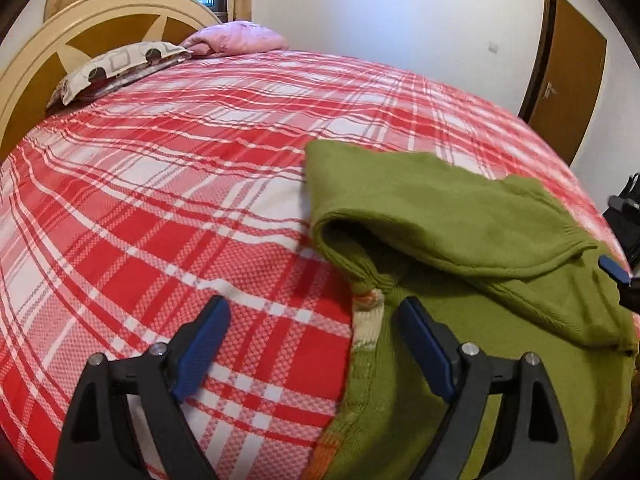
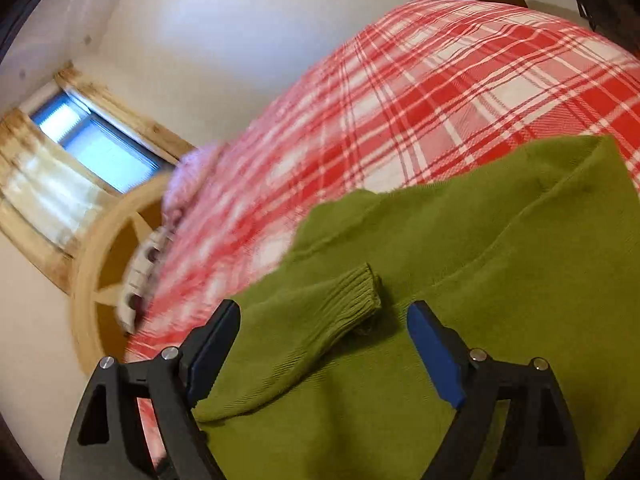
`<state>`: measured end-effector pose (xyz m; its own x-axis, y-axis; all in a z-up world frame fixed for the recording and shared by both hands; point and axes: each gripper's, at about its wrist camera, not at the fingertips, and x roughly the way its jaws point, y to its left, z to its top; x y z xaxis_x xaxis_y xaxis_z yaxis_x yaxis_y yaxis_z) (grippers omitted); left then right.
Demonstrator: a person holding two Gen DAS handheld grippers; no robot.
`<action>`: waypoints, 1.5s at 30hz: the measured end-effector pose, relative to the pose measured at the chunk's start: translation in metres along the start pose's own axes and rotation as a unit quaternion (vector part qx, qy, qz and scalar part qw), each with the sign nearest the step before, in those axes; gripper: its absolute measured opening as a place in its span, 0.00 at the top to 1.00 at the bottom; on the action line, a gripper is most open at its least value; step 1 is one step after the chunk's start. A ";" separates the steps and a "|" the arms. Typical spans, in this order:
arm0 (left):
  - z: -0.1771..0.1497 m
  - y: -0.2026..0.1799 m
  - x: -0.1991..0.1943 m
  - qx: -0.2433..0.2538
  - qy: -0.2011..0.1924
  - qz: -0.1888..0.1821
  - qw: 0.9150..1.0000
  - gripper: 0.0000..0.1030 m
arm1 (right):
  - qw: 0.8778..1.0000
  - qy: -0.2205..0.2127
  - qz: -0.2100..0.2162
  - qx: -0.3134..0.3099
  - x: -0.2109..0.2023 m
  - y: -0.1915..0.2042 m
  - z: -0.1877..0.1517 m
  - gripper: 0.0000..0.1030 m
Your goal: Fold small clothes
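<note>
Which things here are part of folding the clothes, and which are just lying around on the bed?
Part of the job:
green sweater, one sleeve folded across it
left gripper, open
right gripper, open above the sleeve

Just lying about:
patterned pillow
pink bedding by the headboard
plaid bedspread underneath

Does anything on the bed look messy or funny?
Only the green sweater: it lies rumpled on the plaid bedspread, one sleeve flopped slantwise across its body. Nothing looks torn or spilled.
</note>
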<state>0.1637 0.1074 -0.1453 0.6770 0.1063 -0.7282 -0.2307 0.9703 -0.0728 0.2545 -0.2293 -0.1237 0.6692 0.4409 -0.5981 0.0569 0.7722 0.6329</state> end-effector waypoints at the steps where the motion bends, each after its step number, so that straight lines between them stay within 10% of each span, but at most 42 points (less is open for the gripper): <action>1: 0.001 -0.002 0.002 0.004 0.003 0.006 1.000 0.10 | 1.000 0.015 -0.002 -0.003 0.010 0.002 0.000 0.35; 5: 0.006 -0.001 0.005 -0.007 0.008 0.010 1.000 0.08 | 0.998 0.046 -0.022 -0.020 0.038 0.015 0.000 0.50; 7: 0.009 0.001 0.007 -0.013 0.011 0.011 1.000 0.07 | 0.997 0.064 -0.038 -0.031 0.050 0.022 0.001 0.94; 24: 0.012 0.003 0.011 -0.028 0.009 0.005 1.000 0.03 | 0.980 -0.124 -0.054 -0.149 -0.093 0.062 0.005 0.94; 34: 0.011 0.005 0.011 -0.028 0.011 0.002 1.000 0.03 | 0.978 -0.070 -0.141 -0.140 -0.083 -0.014 -0.038 0.94; 45: 0.011 0.003 0.011 -0.024 0.011 0.000 1.000 0.02 | 0.991 -0.007 -0.125 -0.045 -0.119 -0.068 -0.052 0.77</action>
<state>0.1783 0.1144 -0.1464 0.6613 0.1014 -0.7432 -0.2644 0.9587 -0.1045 0.1327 -0.3105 -0.1208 0.6526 0.2251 -0.7235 0.1564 0.8943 0.4193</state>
